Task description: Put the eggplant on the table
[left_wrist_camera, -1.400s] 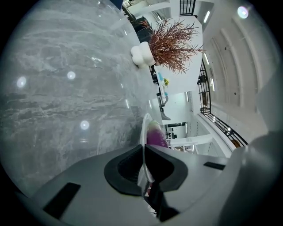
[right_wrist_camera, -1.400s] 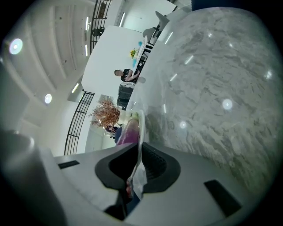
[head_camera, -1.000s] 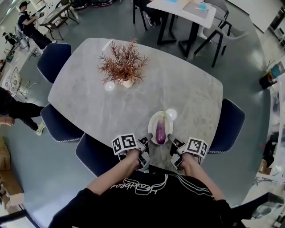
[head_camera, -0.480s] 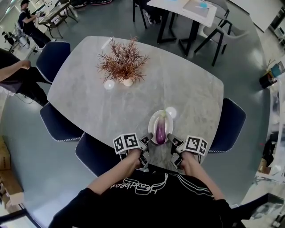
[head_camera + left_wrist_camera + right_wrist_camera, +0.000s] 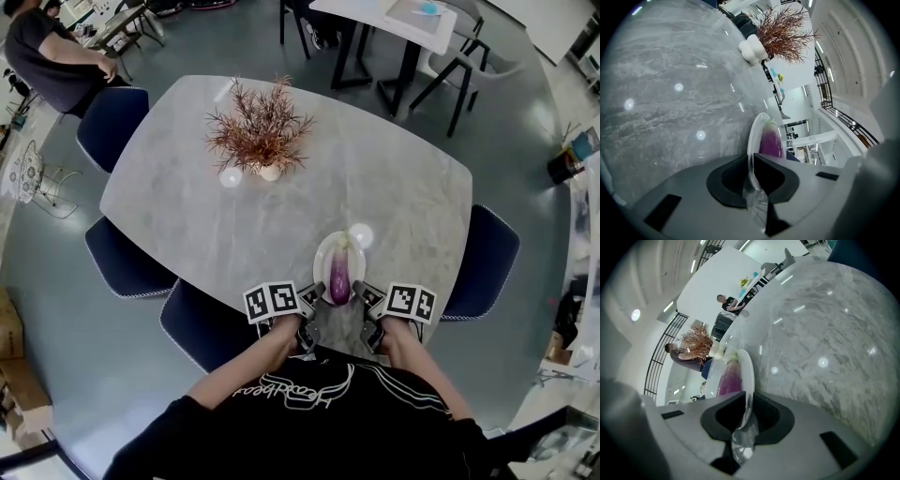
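I have my left claw [image 5: 312, 298] closed on the near left rim of the white plate [image 5: 322, 261] and my right claw [image 5: 365, 298] closed on the near right rim. In each gripper view the thin edge runs straight between the pads. I use two grips on opposite sides so the plate stays level and the eggplant [image 5: 338, 275] cannot roll off. The eggplant lies lengthwise in the plate, purple body toward me and pale green stem end pointing away. The plate sits over the near edge of the grey marble bench [image 5: 281, 211], well apart from the dried plant [image 5: 260, 131]. I cannot tell whether it rests on the surface or hangs just above. I judge the eggplant has yet to reach the bench itself.
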